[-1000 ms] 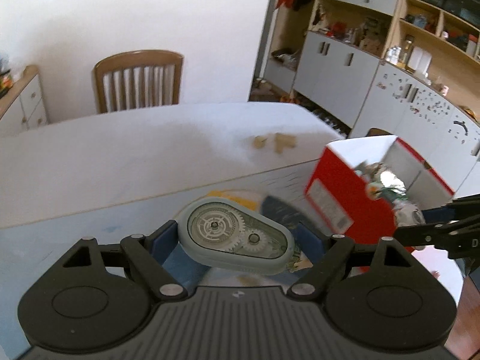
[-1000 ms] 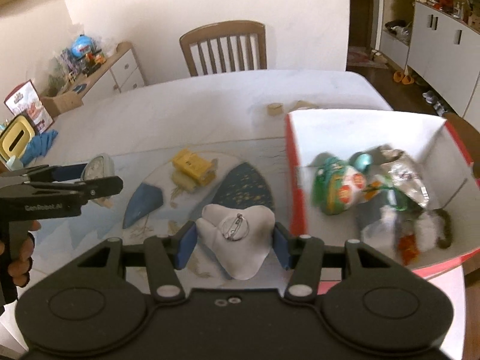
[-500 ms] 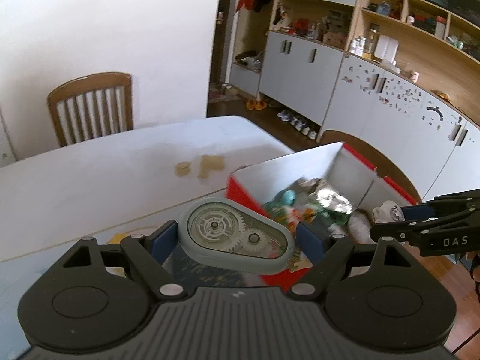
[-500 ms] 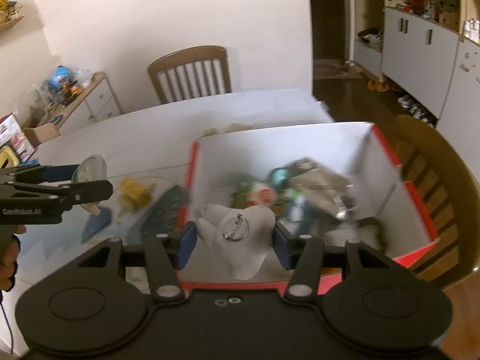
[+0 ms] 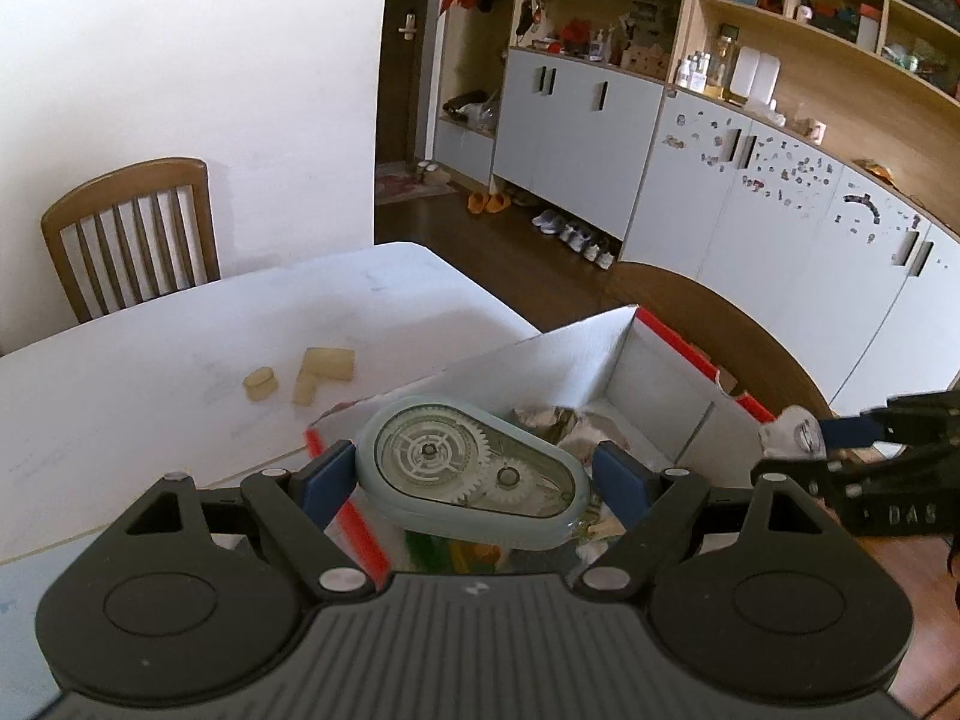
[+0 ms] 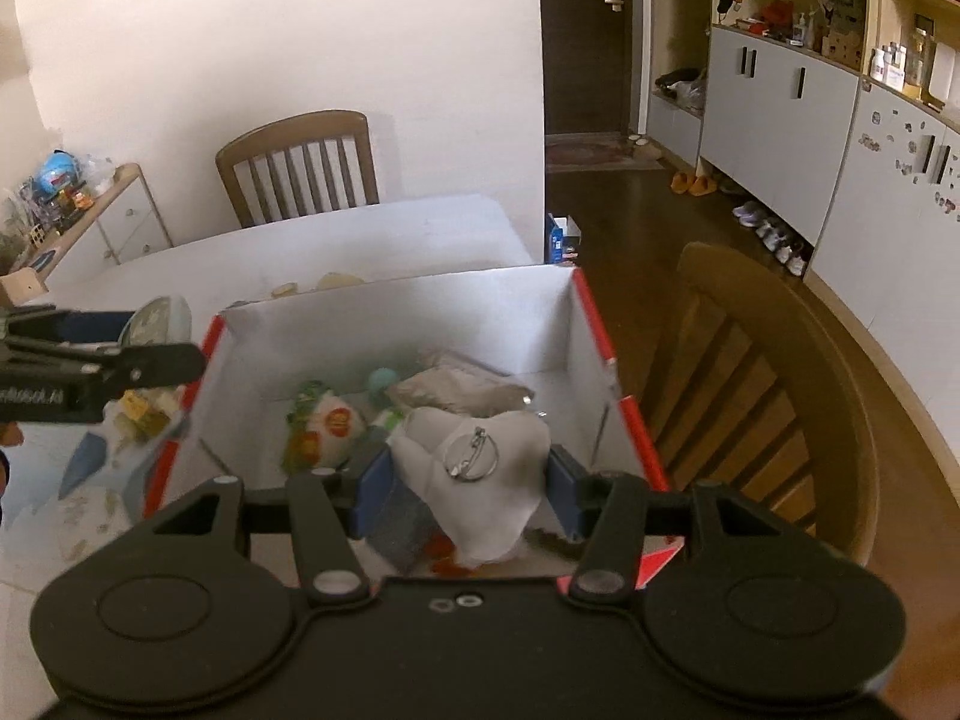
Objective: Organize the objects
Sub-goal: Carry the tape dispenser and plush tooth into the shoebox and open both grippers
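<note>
My left gripper [image 5: 474, 480] is shut on a pale grey-green correction tape dispenser [image 5: 468, 471] with clear gears, held above the near left corner of the red box [image 5: 672, 330]. My right gripper [image 6: 465, 480] is shut on a white tooth-shaped badge [image 6: 480, 468] with a metal pin on its back, hanging over the red box [image 6: 594, 312]. Inside the box lie a foil packet [image 6: 462, 390], a green and white toy [image 6: 327, 420] and other small items. In the right wrist view the left gripper [image 6: 150, 342] enters from the left with the dispenser.
The box stands at the right end of the white table [image 5: 150, 372]. Two beige blocks [image 5: 306, 378] lie on the table behind it. A wooden chair [image 6: 774, 372] stands right of the box, another chair [image 5: 129, 234] at the far side. Yellow pieces [image 6: 141, 414] rest on the mat left of the box.
Both grippers have swept rightwards from above the mat to above the red box, each keeping hold of its object. The box now fills the middle of both views.
</note>
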A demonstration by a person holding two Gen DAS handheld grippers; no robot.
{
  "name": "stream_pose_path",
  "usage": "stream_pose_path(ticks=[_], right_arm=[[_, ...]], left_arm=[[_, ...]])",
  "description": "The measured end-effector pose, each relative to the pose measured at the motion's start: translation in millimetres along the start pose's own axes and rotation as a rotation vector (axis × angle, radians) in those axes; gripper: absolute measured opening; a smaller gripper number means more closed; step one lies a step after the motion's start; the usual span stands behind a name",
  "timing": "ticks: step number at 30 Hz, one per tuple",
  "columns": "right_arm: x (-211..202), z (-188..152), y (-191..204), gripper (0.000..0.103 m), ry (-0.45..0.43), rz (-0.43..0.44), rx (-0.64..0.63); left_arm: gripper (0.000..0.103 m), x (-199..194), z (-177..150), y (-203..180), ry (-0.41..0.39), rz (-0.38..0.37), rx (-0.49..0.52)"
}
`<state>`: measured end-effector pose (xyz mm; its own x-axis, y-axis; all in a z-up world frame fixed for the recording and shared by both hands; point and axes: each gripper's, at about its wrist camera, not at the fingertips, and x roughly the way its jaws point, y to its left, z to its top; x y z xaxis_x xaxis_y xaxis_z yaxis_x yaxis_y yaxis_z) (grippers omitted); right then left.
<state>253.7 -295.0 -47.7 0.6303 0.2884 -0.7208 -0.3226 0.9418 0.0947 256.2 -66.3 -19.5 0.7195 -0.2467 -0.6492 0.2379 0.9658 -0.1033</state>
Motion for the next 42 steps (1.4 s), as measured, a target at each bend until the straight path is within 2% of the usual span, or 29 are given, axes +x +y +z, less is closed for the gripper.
stream_pose_path(ticks=[10,19,24,29,42], right_arm=[[37.0,1.6,-4.2,0.054,0.058,0.023,-0.072],[70.3,-3.1,6.8,0.054,0.117,0.052,-0.180],[84.5,-6.7,3.9,0.053,0.148,0.064,-0.199],[90.3,-8.6,8.9,0.053,0.140,0.098,-0.260],[105.7,-11.1,7.4,0.058,0.172,0.084,-0.239]], left_arm=[[0.086,60.6,12.5,-24.0,0.101,0.021,-0.015],[0.086,103.0,12.9,-44.7,0.172,0.056,0.017],[0.086,116.7,10.7,-50.3,0.196,0.057,0.029],[0.086,130.7,7.2,-46.6,0.235,0.078,0.012],[0.086,143.9,0.9,-40.6,0.287,0.092,-0.007]])
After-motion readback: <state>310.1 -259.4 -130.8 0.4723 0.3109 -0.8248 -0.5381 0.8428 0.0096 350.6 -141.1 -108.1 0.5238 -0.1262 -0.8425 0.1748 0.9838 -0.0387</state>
